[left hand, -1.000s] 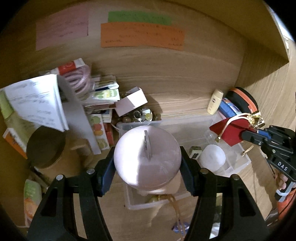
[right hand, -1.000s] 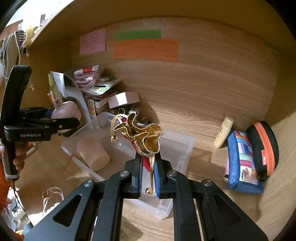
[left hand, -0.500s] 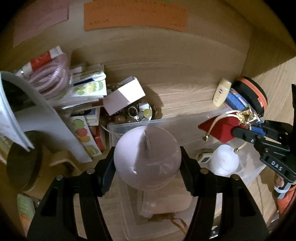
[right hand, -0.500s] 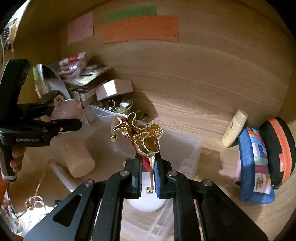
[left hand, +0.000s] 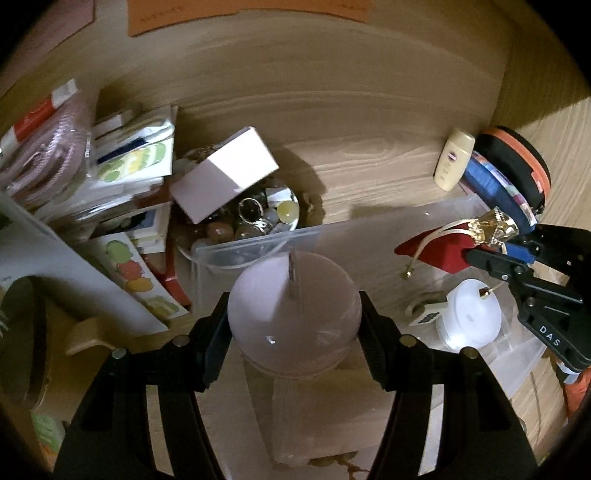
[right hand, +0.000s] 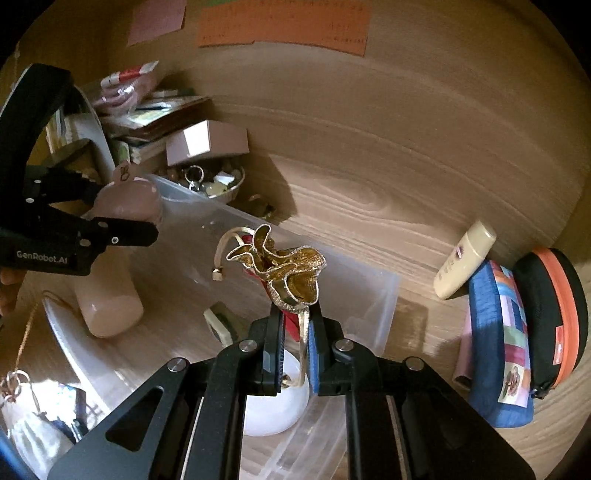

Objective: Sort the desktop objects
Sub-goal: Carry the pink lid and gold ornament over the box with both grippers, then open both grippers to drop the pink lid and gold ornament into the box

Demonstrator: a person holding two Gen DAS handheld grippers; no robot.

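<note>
A: What's in your left hand-held gripper (left hand: 294, 328)?

B: A round pale pink ball (left hand: 294, 310), clamped between both fingers. I'm holding it over the near left part of the clear plastic bin (left hand: 369, 229) that sits on the wooden surface (left hand: 369, 177). Below the ball, inside the bin, stands a pinkish cylinder (right hand: 110, 306).

A: And the right?

B: My right hand-held gripper (right hand: 295, 332) is clenched on a red pouch with a gold ruffled top (right hand: 288, 273). Its cream cord (right hand: 225, 251) hangs loose to the left, a small bead at the end. I'm holding the pouch above the bin, over the white round container (left hand: 469, 317) in the bin's right part.

A: Anything else in the bin?

B: A small boxy item (left hand: 426, 314) just left of the white container. It's too blurred to name.

A: What's around the bin?

B: Just beyond its far left corner, a small bowl of beads and trinkets (left hand: 255, 218), with a pale box (left hand: 225, 177) tilted on top of it. Left of that, a messy stack of booklets and packets (left hand: 129, 173). To the far right, a cream bottle (left hand: 452, 158) leans against the back wall, next to a blue patchwork pouch (right hand: 498, 339) and a black case with an orange band (right hand: 557, 317). An orange paper note (right hand: 284, 26) is stuck high on the wall.
</note>
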